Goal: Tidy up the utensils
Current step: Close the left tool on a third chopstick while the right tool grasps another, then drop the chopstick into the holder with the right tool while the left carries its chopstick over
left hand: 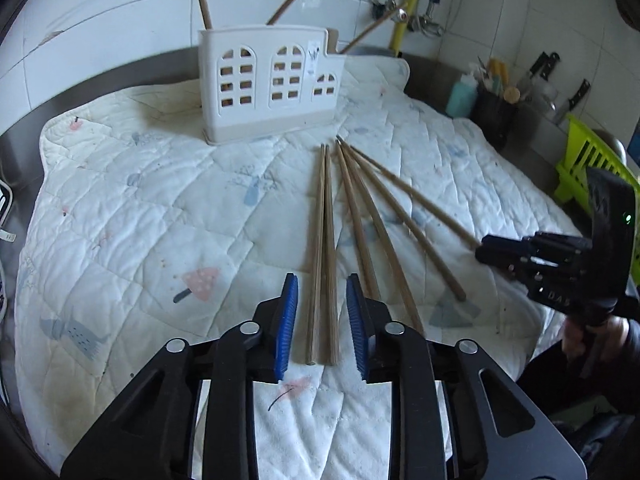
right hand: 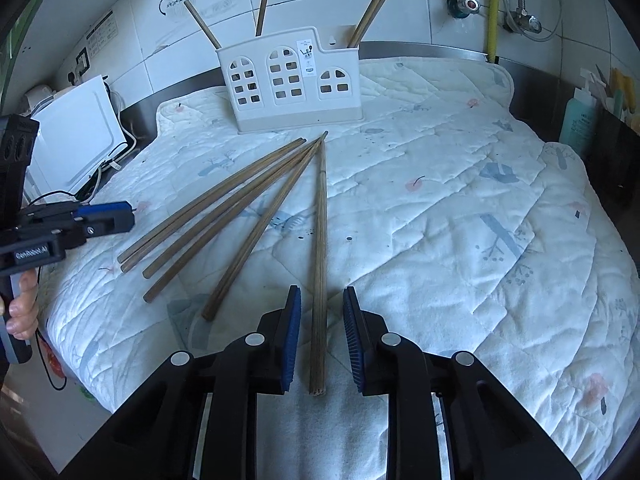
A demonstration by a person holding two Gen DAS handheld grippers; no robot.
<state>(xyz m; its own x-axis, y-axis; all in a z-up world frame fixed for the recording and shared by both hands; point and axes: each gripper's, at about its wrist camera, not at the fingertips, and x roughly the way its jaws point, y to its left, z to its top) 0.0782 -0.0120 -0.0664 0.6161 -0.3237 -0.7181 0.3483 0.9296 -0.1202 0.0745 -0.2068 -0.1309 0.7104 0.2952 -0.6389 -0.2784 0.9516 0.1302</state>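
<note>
Here, low in each frame, your left gripper (left hand: 322, 320) straddles a pair of chopsticks (left hand: 323, 248) and your right gripper (right hand: 320, 336) a single chopstick (right hand: 319, 264), jaws open, unclamped, ready to lift them toward the holder (right hand: 294, 80) at upper centre on the quilted mat (right hand: 460, 220).

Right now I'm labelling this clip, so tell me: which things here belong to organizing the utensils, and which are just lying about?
Job:
wooden chopsticks on the quilted mat
white utensil holder
chopsticks already in the holder

Lying about:
green rack
knives
blue bottle
white appliance
</note>
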